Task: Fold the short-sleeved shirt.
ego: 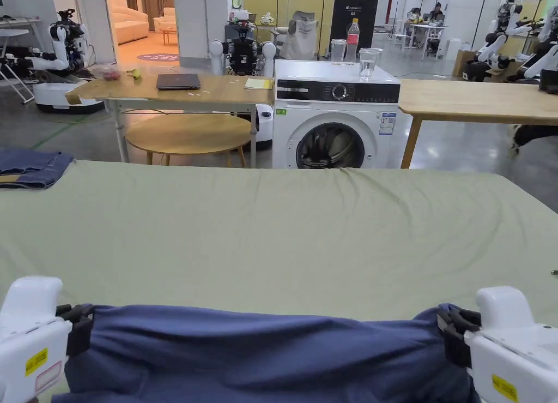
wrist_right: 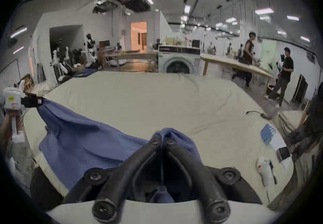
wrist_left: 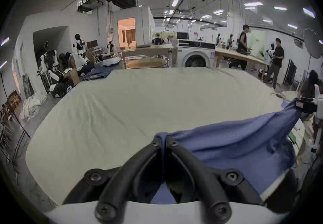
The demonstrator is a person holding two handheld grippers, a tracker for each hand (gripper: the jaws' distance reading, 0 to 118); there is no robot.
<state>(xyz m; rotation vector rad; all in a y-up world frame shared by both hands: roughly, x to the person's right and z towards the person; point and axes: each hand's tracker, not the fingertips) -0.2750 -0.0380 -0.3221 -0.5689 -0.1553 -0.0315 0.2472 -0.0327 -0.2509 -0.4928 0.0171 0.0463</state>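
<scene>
A dark blue shirt (ego: 261, 355) hangs stretched between my two grippers at the near edge of the green-covered table (ego: 283, 229). My left gripper (ego: 82, 325) is shut on the shirt's left end; in the left gripper view its jaws (wrist_left: 163, 139) pinch a fold of blue cloth (wrist_left: 227, 142). My right gripper (ego: 455, 330) is shut on the right end, and the right gripper view has blue fabric (wrist_right: 83, 140) bunched at its jaw tips (wrist_right: 163, 139). The shirt's top edge sags a little between the grippers. Its lower part falls out of the head view.
Folded blue clothes (ego: 30, 169) lie at the table's far left corner. Behind the table stand a washing machine (ego: 332, 118) and wooden tables (ego: 180, 90). A white device (wrist_right: 265, 172) and small packets (wrist_right: 269, 134) lie on the table's right side. Two people (wrist_right: 283, 74) stand at the right.
</scene>
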